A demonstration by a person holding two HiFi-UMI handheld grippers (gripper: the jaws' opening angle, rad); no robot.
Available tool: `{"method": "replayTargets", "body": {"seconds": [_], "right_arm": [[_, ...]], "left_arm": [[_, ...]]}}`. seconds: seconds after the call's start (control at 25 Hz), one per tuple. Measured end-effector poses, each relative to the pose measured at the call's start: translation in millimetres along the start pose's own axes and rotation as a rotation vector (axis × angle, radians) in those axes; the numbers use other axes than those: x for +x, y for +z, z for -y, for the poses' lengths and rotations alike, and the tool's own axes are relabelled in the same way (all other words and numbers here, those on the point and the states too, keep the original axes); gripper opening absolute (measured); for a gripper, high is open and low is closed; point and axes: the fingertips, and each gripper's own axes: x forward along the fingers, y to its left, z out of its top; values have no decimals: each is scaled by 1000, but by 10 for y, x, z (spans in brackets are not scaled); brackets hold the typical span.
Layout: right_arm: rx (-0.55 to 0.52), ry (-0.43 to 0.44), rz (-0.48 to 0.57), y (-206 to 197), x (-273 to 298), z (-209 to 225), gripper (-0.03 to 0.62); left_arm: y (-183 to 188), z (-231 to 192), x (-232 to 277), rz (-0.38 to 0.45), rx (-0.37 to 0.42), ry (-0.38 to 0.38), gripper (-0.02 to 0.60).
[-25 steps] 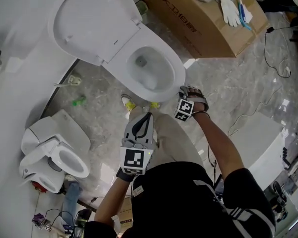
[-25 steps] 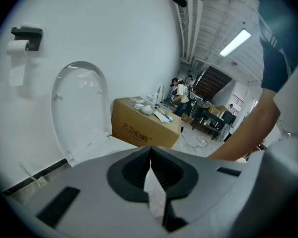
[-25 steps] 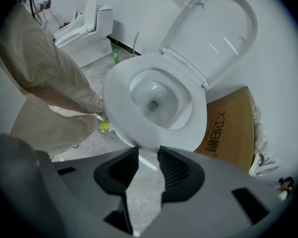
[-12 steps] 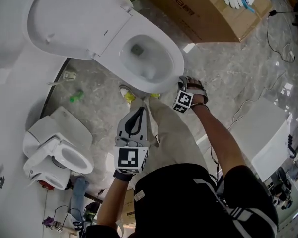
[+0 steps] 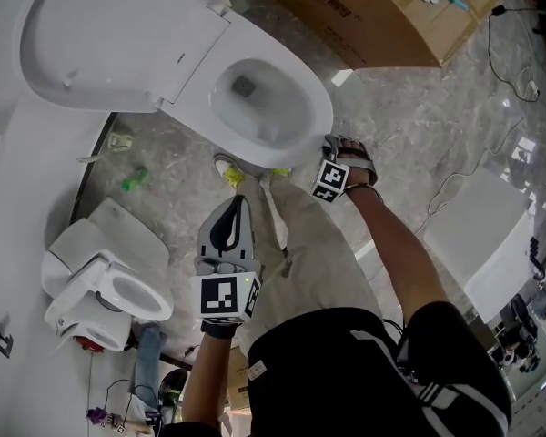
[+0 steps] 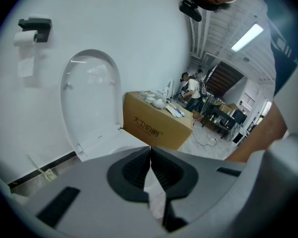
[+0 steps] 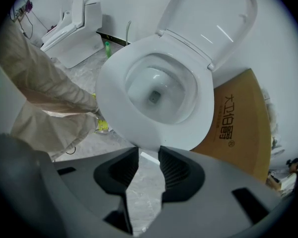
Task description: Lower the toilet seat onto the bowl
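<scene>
Bright all over. A ceiling lamp [image 6: 247, 37] glows. Both gripper views bend, with dark corners; far things seem blurry.

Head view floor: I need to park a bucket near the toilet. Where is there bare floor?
Best is the grey marble floor between the white toilet bowl, the brown cardboard box and the white slab. It is crowded left of the bowl, with a green bottle and a small white toilet.
</scene>
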Motion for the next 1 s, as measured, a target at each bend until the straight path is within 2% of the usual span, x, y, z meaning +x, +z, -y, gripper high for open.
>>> {"method": "replayTargets", "body": {"seconds": [0.32, 0.6, 0.84, 1.0], "right_arm": [[26, 26, -30, -41, 230, -110, 127], [41, 54, -31, -69, 393, -153, 127], [132, 197, -69, -6, 551, -205, 127], [149, 242, -110, -21, 630, -243, 127]], "left_arm": [[-124, -138, -22, -27, -24, 36, 14], [-284, -90, 3, -50, -51, 35, 14], [-280, -100, -8, -43, -59, 47, 14], [-302, -84, -11, -45, -66, 52, 12]]}}
